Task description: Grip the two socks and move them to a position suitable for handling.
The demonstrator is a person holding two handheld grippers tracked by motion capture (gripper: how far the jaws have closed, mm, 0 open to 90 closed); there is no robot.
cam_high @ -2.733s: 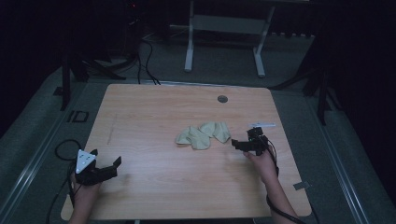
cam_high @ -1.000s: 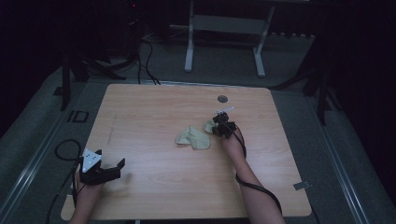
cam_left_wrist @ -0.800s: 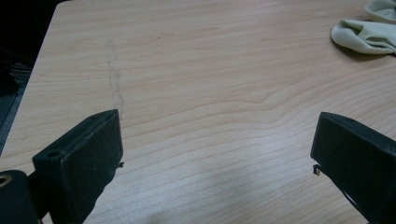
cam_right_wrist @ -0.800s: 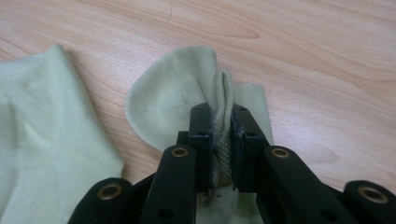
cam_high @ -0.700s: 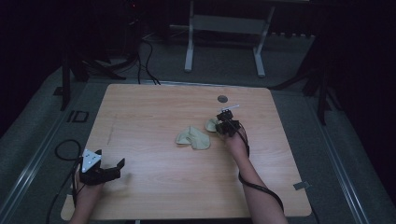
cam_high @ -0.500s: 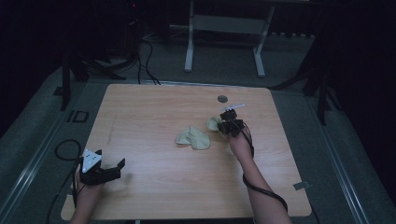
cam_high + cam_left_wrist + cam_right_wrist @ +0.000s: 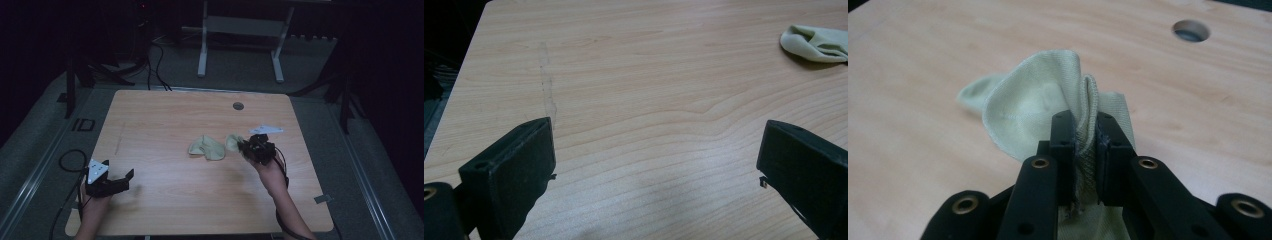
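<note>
Sitting on grey carpet floor (image 7: 350, 165), a pale wooden surface (image 7: 165, 120) with a round cable hole (image 7: 238, 106); behind, a white metal frame (image 7: 240, 30), black cables (image 7: 155, 60), darkness.

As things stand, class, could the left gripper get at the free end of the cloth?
Probably yes. The left gripper is open, and bare table lies between it and the cloth, whose other end the right gripper pinches.

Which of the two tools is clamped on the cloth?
The right tool: its jaws pinch a fold of the pale green cloth. The left tool sits with its jaws wide apart over bare table, away from the cloth.
</note>
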